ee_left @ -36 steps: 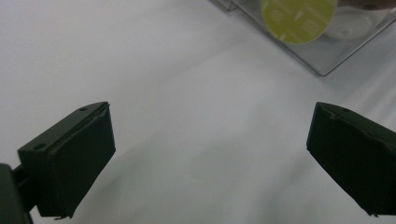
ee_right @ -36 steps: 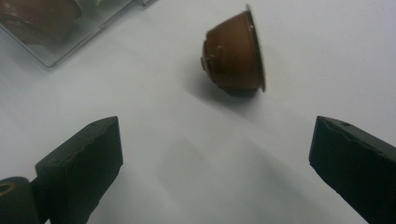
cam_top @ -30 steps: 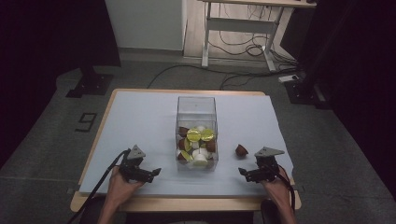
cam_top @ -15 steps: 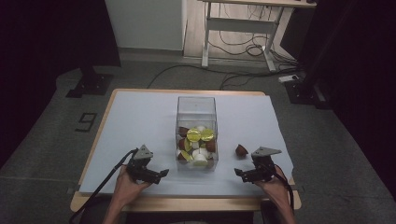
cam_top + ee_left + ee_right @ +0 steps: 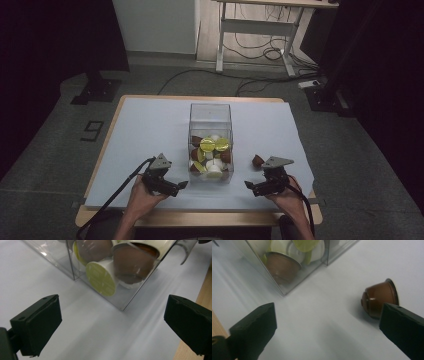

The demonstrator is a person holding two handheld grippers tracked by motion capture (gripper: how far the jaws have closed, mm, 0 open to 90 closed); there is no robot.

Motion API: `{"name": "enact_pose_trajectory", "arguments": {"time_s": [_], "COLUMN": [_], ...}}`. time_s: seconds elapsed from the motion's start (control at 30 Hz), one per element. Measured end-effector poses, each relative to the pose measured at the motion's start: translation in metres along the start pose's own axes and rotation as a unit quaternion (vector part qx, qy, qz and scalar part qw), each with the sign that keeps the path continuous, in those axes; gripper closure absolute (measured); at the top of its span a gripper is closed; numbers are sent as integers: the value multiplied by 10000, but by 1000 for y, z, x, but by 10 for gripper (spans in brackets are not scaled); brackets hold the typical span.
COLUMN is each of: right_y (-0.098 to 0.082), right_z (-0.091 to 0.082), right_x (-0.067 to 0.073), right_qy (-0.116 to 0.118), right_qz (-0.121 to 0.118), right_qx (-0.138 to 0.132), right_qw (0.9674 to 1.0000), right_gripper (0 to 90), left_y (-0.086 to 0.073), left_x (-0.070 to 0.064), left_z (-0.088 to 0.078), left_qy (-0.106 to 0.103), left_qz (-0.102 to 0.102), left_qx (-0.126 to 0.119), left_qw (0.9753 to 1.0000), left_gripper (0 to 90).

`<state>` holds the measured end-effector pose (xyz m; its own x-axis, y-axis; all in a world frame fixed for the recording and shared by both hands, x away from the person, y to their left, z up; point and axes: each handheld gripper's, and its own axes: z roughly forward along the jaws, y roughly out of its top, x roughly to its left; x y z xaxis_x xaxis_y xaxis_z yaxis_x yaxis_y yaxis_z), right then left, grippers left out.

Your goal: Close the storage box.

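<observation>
A clear plastic box (image 5: 210,115) stands mid-table with several coffee capsules (image 5: 214,152) piled in its bottom, brown, white and yellow-green. One brown capsule (image 5: 257,160) lies loose on the table to the box's right, also close up as the brown capsule (image 5: 380,298) on its side. My left gripper (image 5: 181,187) is open near the box's front left corner (image 5: 122,308), jaws wide and empty. My right gripper (image 5: 248,185) is open too, facing the box's front right corner (image 5: 283,293), with the loose capsule just beyond its right jaw.
The table (image 5: 150,130) has a pale blue cover and a wooden front edge (image 5: 200,218). A person's hands hold both grippers at the near edge. Cables trail off the left gripper. A desk frame (image 5: 255,35) and floor cables lie beyond the table.
Both grippers have drifted inward toward the box along the near edge. Nothing was picked up or let go.
</observation>
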<state>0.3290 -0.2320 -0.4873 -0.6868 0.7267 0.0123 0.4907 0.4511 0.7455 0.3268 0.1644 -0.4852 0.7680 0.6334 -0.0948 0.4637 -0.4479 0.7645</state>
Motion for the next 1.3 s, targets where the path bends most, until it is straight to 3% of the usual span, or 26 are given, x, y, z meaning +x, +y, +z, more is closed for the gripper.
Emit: {"name": "enact_pose_trajectory", "arguments": {"time_s": [0.13, 0.2, 0.33, 0.5, 0.7, 0.83, 1.1, 1.3], "right_y": [3, 6, 10, 15, 23, 27, 33, 37], "right_z": [-1, -2, -3, -2, 1, 4, 8, 12], "right_x": [3, 5, 7, 11, 17, 22, 30, 35], "right_qy": [51, 214, 389, 556, 706, 768, 843, 842], "right_qz": [18, 76, 123, 116, 10, -83, -260, -478], "right_qx": [-133, -300, -389, -436, -494, -482, -447, -424], "right_qw": [9999, 9993, 9984, 9974, 9963, 9958, 9951, 9944], "right_gripper": [85, 134, 151, 206, 259, 312, 483, 635], "left_y": [4, 7, 9, 12, 14, 14, 14, 15], "left_x": [-3, -6, -7, -8, -10, -9, -9, -10], "left_z": [0, 1, 1, 0, 2, 2, 2, 4], "left_qy": [-43, -73, -126, -144, -77, -80, -95, -254], "left_qz": [63, 98, 125, 192, 318, 375, 406, 415], "left_qx": [-16, -33, -52, -83, -81, -70, -156, -217], "left_qw": [10000, 9999, 9998, 9997, 9994, 9992, 9990, 9986], "left_gripper": [23, 36, 60, 153, 211, 316, 432, 519]}}
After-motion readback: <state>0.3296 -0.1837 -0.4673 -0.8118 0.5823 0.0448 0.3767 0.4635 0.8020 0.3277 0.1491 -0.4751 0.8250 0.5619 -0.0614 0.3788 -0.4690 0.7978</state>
